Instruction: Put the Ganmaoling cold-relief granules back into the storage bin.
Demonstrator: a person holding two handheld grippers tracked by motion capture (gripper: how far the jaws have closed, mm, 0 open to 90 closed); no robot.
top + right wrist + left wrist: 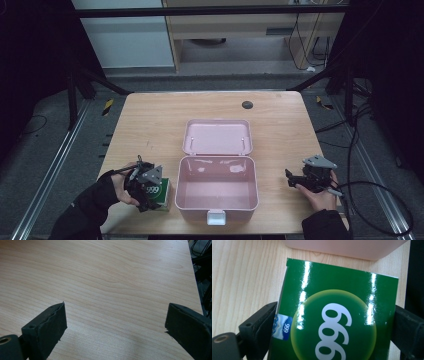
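At about eight o'clock on the tabletop (150,120), the left gripper (332,322) has its jaws pinching the green box (337,315) by its sides, just beside the open pink case (216,187). I'd lift it level, clearing the case wall. At four o'clock, the right gripper (115,327) rests with jaws spread, holding nothing.

A glossy green "999" box (337,315) lies flat just left of the open pink case (216,192).
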